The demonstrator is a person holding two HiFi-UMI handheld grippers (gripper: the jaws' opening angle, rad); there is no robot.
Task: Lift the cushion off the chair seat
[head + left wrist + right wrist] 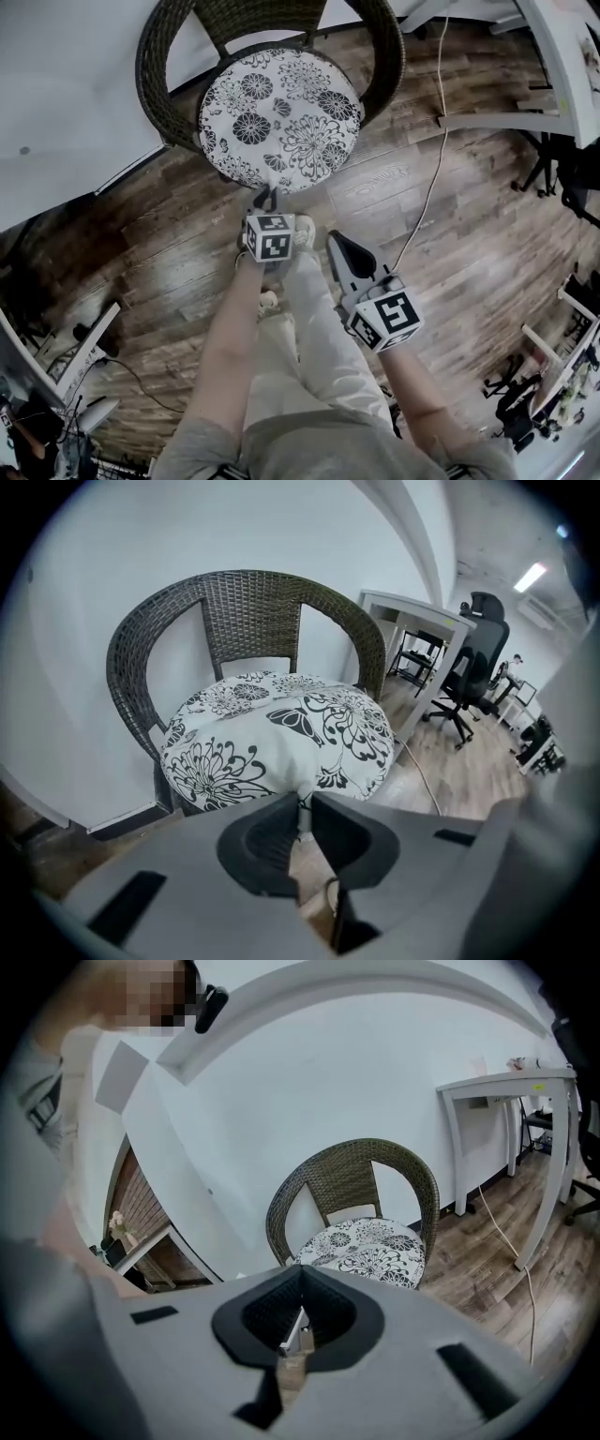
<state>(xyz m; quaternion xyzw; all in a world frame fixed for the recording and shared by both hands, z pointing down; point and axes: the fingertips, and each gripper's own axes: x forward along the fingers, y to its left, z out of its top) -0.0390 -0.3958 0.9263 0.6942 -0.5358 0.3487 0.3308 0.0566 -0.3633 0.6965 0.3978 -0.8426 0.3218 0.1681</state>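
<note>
At the chair's (pixel 159 84) front edge, L gripper (pixel 266 199) has jaws narrowed onto a thin pinch of the cushion (pixel 281 117) rim. Cushion lies on the chair seat, not yet clear of it. R gripper (pixel 336 240) hangs well short of the chair, jaws together, empty. Risk: bite looks shallow, prob. fabric only, so it may slip out on the pull. A one-sided lift could also let the cushion sag, catch the chair arms or drop.
</note>
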